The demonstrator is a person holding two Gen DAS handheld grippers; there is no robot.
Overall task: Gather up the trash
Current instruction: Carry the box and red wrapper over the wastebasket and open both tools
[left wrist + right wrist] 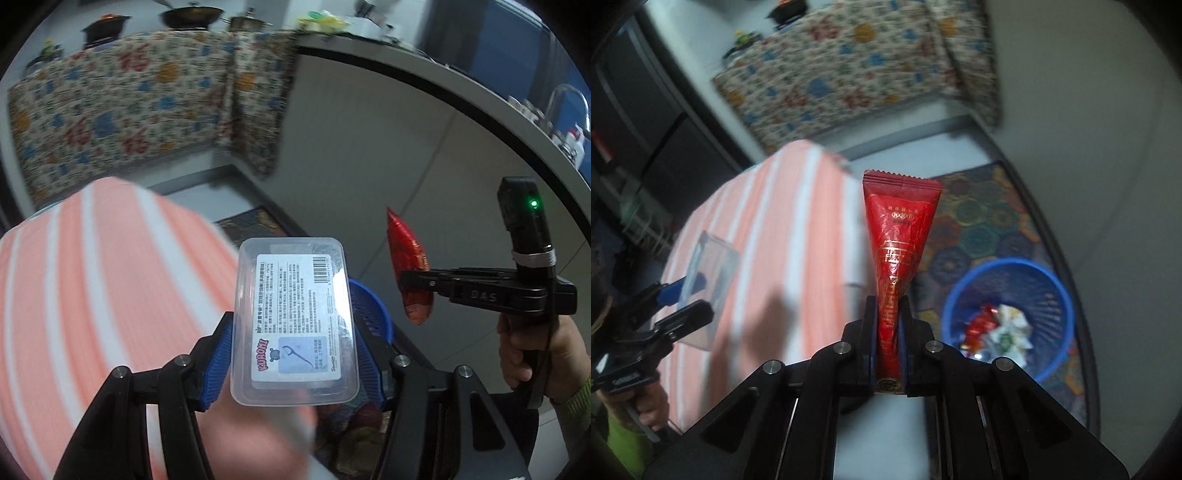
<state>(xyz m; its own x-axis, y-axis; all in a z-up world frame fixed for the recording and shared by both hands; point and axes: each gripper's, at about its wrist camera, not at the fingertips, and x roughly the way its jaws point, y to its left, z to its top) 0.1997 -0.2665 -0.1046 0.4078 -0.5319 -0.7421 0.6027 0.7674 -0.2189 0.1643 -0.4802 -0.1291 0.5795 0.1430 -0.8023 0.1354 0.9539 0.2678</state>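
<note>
Clamping a clear plastic box [295, 325] between its blue pads, the left gripper [293, 360] holds it lengthwise, label side up, above the edge of the orange-striped table [92, 295]. The label carries a barcode and a floss-pick drawing. The right gripper [889, 334] has its jaws nearly together, pinching the lower end of a red foil wrapper [897, 236]; the wrapper stands upright, its serrated top edge free. In the left wrist view the same wrapper [408, 266] hangs from the right gripper [410, 277], well apart from the box. A blue basket [1008, 317] sits on a patterned floor mat [982, 218] below, holding what appear to be crumpled wrappers.
</note>
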